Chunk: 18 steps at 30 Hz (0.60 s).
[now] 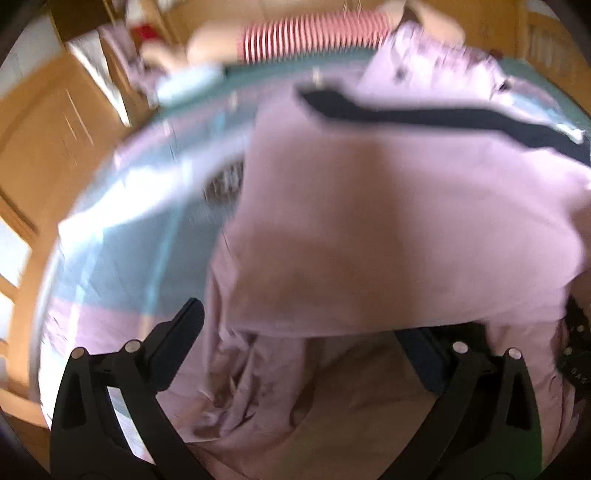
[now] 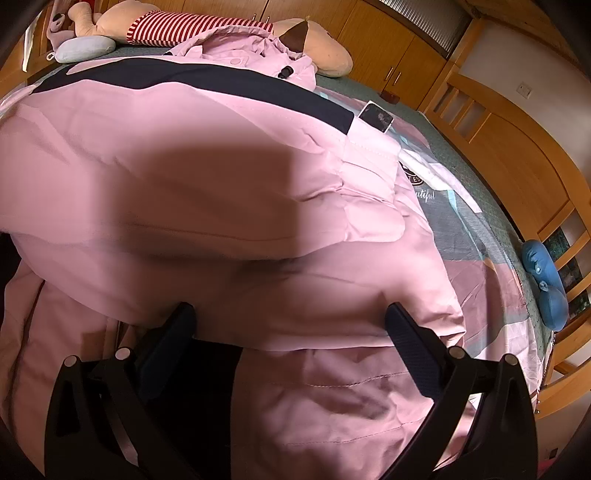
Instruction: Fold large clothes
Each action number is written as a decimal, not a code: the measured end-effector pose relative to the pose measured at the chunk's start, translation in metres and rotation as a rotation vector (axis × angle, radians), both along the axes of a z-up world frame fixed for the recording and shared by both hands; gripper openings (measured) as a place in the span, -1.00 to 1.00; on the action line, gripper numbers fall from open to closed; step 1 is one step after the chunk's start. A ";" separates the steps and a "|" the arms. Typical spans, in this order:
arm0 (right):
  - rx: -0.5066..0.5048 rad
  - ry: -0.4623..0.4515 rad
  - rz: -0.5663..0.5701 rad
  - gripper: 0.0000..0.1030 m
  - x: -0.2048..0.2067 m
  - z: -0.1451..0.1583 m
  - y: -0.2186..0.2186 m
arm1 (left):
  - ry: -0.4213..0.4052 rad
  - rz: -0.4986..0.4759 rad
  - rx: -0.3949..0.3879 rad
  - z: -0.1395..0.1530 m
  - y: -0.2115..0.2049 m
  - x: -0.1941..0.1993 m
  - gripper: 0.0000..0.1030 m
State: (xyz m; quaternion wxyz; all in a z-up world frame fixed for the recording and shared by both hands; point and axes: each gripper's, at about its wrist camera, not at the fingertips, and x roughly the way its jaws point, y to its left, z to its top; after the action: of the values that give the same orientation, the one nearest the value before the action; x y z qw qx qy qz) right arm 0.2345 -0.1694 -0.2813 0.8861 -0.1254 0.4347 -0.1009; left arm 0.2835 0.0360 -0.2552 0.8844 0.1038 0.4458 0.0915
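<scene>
A smooth pink jacket with a dark band lies rumpled across the patterned bedspread. Both the left gripper and right gripper hover over its puffy folds, black fingers spread wide, pinching nothing.

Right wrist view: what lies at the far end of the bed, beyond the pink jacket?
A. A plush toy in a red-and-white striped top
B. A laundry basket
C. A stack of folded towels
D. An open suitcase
A: beyond the pink jacket, a plush toy wearing red-and-white stripes lies along the far edge of the bed.
</scene>
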 end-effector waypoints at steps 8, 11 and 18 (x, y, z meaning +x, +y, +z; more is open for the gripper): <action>0.000 -0.001 -0.001 0.97 0.000 0.000 0.000 | 0.080 -0.067 0.040 -0.023 -0.021 0.003 0.96; 0.000 -0.001 -0.001 0.97 0.000 0.000 0.000 | -0.038 -0.069 0.029 0.003 -0.023 -0.007 0.96; 0.000 -0.001 0.000 0.97 0.000 0.000 0.000 | 0.099 -0.079 -0.192 -0.015 -0.010 0.008 0.96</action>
State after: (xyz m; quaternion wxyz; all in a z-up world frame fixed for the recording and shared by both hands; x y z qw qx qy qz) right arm 0.2346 -0.1694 -0.2810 0.8862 -0.1252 0.4344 -0.1012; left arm 0.2914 0.0263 -0.2701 0.8700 0.0405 0.4913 0.0079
